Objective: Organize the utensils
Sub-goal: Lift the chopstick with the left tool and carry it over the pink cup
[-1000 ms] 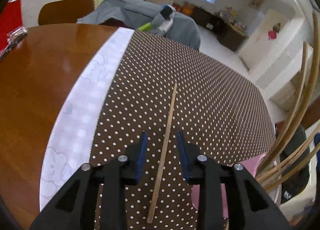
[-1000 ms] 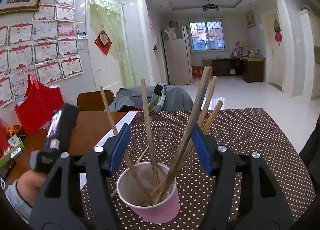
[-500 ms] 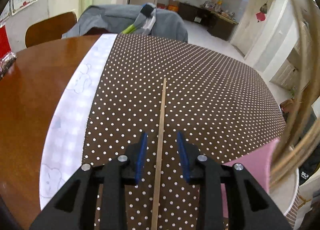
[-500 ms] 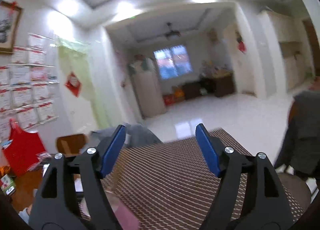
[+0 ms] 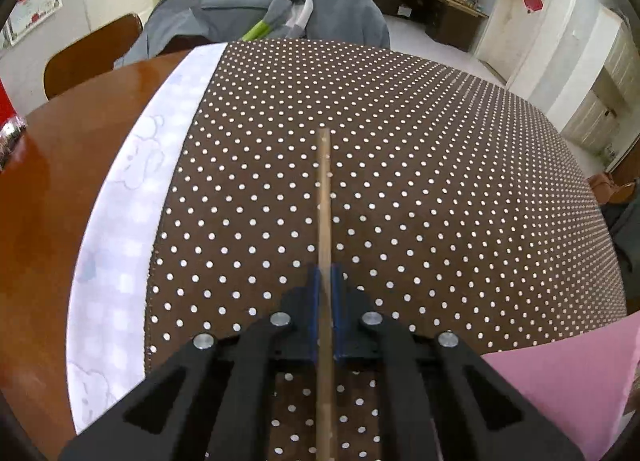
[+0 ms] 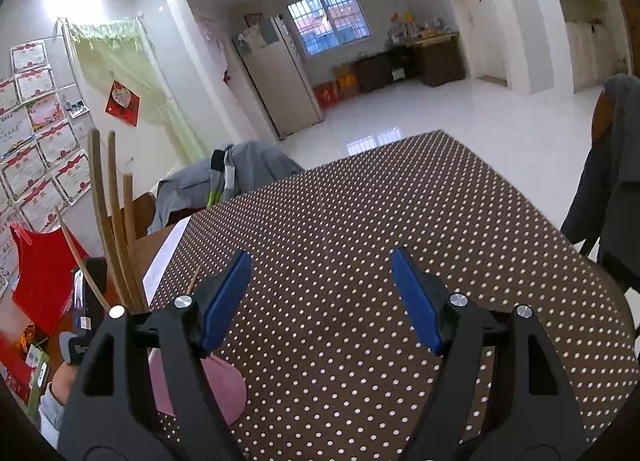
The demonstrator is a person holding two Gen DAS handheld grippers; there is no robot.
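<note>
The left gripper (image 5: 325, 277) tilts steeply down toward the tabletop (image 5: 60, 197), its black arms filling the bottom of the left wrist view. Its jaws have just been closing, and the blue pads (image 5: 316, 297) now clamp a single wooden chopstick (image 5: 325, 197) between them. The chopstick lies along the gripper's own line: its long axis runs straight away from the camera, the far tip pointing toward the far side of the brown polka-dot cloth (image 5: 440, 181), the near end passing back under the gripper toward the bottom of the picture. It lies low over the cloth; whether it touches the cloth I cannot tell. A pink cup (image 5: 568, 381) sits just right of the gripper at the lower right edge, and a pale checked strip (image 5: 132, 197) borders the cloth on the left.

The right gripper (image 6: 320, 297) points forward and shallowly down over the same dotted cloth (image 6: 360, 221). Its jaws stand wide apart with nothing between the blue pads (image 6: 224, 297). At its lower left the pink cup (image 6: 224, 385) shows partly behind the left finger, with several wooden chopsticks (image 6: 114, 221) standing in it and leaning up and to the left. Beyond them, at the left edge, the person's left hand (image 6: 60, 381) grips the handle of the other gripper.
</note>
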